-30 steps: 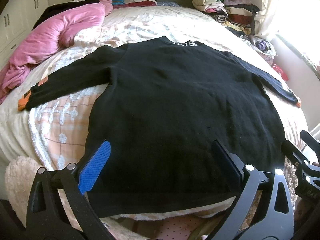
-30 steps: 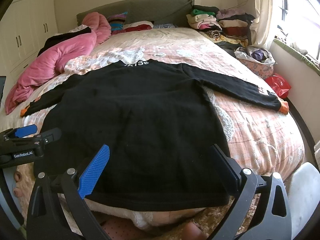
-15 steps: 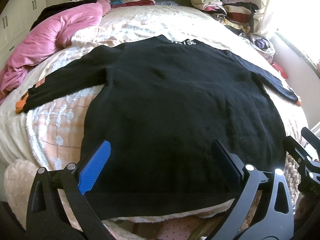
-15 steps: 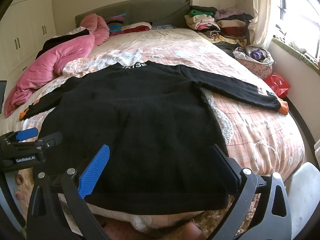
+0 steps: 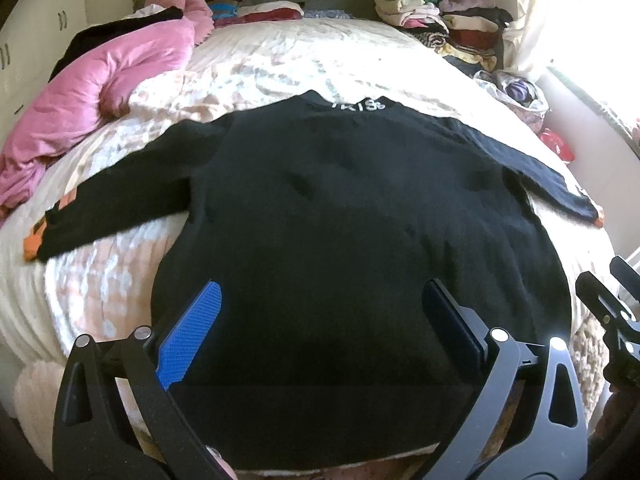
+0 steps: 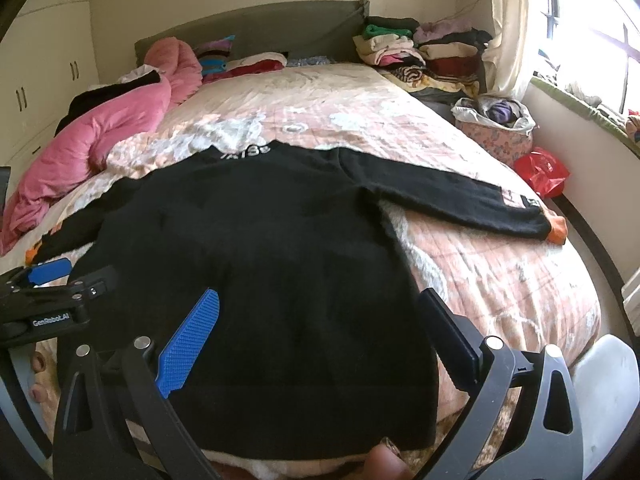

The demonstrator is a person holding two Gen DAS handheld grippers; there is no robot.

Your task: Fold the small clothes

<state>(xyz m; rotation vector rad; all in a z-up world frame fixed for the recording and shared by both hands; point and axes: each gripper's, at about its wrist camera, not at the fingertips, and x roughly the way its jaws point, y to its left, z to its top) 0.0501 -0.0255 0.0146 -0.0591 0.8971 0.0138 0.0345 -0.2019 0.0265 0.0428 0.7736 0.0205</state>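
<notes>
left claw (image 5: pixel 320 320) edged forward | both claws agape above black sweater (image 5: pixel 340 240)

Lighting: I see daylight from the window (image 6: pixel 592 40) at right, blown out to glare in my left wrist view. Black sweater (image 5: pixel 352 240) reads as near-featureless dark mass, slightly soft. Strong fisheye bending and dark vignetted corners in both.

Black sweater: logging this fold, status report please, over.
Left claw open, right claw open, both above the hem. Black sweater flat on the bed, sleeves spread, unfolded. Nothing in the way.
</notes>
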